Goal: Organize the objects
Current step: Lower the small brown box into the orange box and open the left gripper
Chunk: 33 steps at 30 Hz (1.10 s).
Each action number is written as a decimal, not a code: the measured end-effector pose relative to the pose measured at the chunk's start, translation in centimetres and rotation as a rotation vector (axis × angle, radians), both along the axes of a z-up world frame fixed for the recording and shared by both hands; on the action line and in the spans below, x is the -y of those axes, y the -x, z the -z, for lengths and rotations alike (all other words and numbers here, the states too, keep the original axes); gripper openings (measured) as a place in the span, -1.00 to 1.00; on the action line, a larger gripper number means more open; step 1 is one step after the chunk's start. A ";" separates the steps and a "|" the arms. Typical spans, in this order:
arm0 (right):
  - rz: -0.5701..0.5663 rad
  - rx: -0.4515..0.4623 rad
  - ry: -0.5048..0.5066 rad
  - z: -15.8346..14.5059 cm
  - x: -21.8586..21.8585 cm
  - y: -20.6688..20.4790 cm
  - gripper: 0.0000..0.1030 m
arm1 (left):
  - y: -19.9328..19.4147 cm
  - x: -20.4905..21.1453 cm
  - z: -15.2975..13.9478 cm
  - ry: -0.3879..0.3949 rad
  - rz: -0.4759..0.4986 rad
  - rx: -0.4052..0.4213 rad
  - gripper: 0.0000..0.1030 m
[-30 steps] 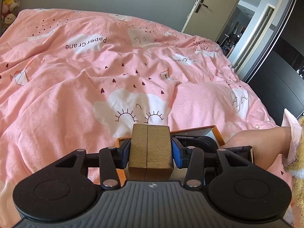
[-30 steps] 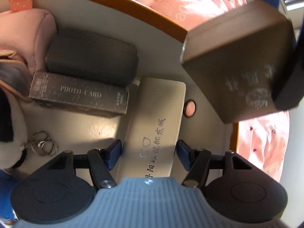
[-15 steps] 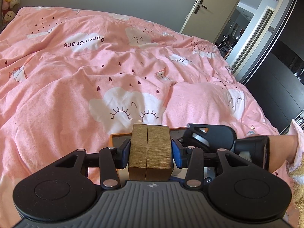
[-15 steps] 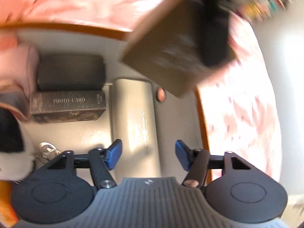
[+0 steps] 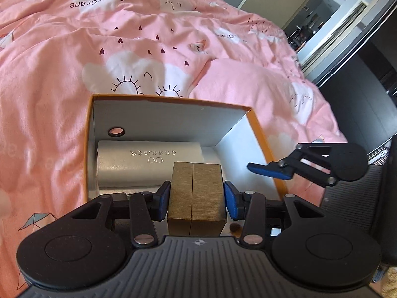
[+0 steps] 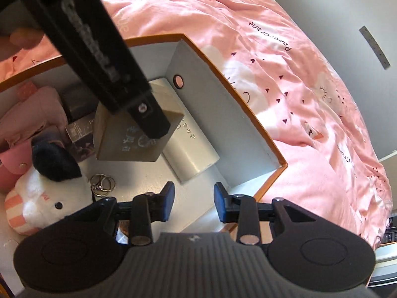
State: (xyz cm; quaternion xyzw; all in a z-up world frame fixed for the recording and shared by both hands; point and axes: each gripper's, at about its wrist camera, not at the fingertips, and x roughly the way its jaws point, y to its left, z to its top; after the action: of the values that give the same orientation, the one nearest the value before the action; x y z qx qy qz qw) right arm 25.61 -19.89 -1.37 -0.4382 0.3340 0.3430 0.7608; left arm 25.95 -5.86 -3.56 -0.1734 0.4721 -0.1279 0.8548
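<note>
In the last second I carried the gold box, clamped in my left tool, over the orange box, above the silver case, while my right tool stayed apart and empty, so placing could come next.

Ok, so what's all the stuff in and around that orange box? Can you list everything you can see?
orange box: one, orange rim, white inside, on the bed
brown box: one, golden brown, held above the orange box
glasses case: one, silver-grey, lying along the box's wall
photo card box: one, dark, partly under the brown box
dark case: one, black-grey, behind the photo card box
plush toy: one, white with black ear and striped pink, box corner
key rings: a few, metal, beside the plush
pink pouch: one, pink with a snap, box edge
duvet: one, pink with clouds, under everything
left tool: black, blue pads, clamping the brown box
right tool: black, blue pads, open, empty
</note>
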 end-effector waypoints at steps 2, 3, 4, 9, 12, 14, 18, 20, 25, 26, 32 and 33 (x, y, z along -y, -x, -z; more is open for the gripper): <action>0.003 0.021 -0.006 0.9 0.7 0.7 -0.31 | 0.0 1.0 0.3 -0.051 -0.002 0.017 -0.02; 0.007 0.025 -0.010 1.0 0.8 0.8 -0.31 | 0.0 1.4 0.4 -0.077 0.002 0.029 -0.02; 0.011 0.030 -0.014 1.1 1.1 1.1 -0.31 | 0.0 2.0 0.6 -0.106 0.006 0.037 -0.02; -0.001 0.042 -0.013 1.9 0.5 0.4 -0.31 | -0.7 3.4 1.6 -0.169 0.033 -0.005 -0.01; -0.020 0.041 -0.006 2.3 0.8 1.0 -0.31 | -1.0 3.8 2.3 -0.202 0.036 -0.025 -0.01; -0.024 0.038 -0.005 2.4 0.9 1.4 -0.31 | -1.2 3.8 2.8 -0.205 0.031 -0.041 -0.01; -0.035 0.032 -0.006 2.7 0.7 1.5 -0.31 | -1.5 3.6 2.7 -0.213 0.012 -0.030 0.00; -0.038 0.029 -0.005 2.7 0.6 1.6 -0.31 | -1.6 3.4 2.7 -0.194 0.025 -0.054 0.01; 0.019 -0.047 -0.081 2.1 0.4 0.8 -0.31 | -1.1 1.8 1.1 -0.128 0.018 -0.029 0.01; 0.046 -0.083 -0.115 1.8 0.4 0.4 -0.31 | -1.0 1.3 0.5 -0.124 0.010 -0.014 0.01; 0.112 -0.286 -0.293 0.8 -0.3 -1.1 0.08 | 0.1 -1.5 -2.4 -0.138 -0.043 0.086 0.03; 0.091 -0.299 -0.291 0.9 -0.7 -1.1 0.20 | 0.3 -2.1 -2.7 -0.129 -0.055 0.089 0.04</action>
State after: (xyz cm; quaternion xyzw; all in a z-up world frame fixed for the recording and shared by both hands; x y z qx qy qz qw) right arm 26.68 -19.21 -2.28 -0.2523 0.4093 0.4141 0.7729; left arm 25.70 -3.79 -0.88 -0.1252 0.4358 -0.0813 0.8876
